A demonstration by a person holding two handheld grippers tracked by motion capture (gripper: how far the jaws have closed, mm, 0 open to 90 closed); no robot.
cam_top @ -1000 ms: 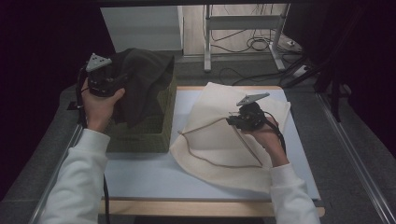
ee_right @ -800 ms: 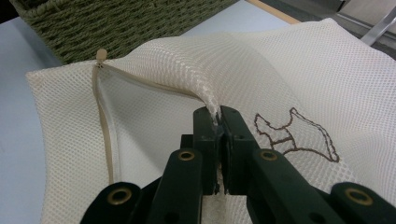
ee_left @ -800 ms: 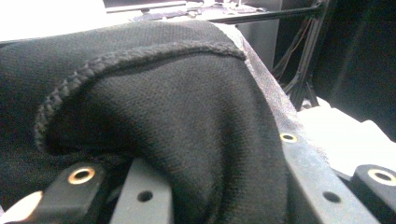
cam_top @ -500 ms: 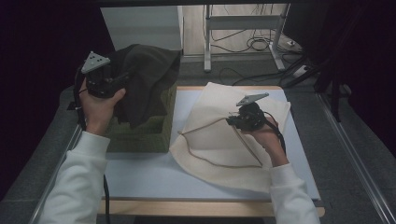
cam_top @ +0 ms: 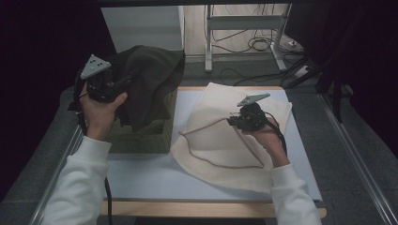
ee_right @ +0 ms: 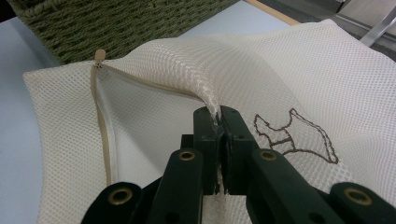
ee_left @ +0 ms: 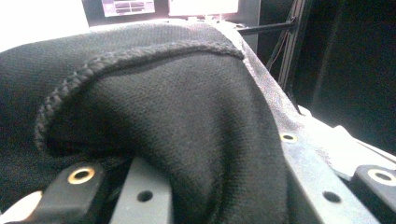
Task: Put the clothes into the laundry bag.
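One dark cloth (cam_top: 150, 84) clenched in the left gripper (cam_top: 123, 83) above one basket (cam_top: 141, 138); one mesh bag (cam_top: 225, 140) pinched by the right gripper (cam_top: 231, 121).

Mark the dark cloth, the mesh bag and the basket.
dark cloth (cam_top: 150, 84), high view, middle of the draped fabric
mesh bag (ee_right: 299, 70), right gripper view, bare mesh panel
basket (cam_top: 141, 140), high view, front woven wall

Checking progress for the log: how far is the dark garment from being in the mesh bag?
Done: the right gripper is shut on the edge of the mesh bag, lifting its unzipped opening. In hand: the left gripper holds the dark garment up over the woven basket. Left: carrying it across and into the bag; nothing is inside yet.
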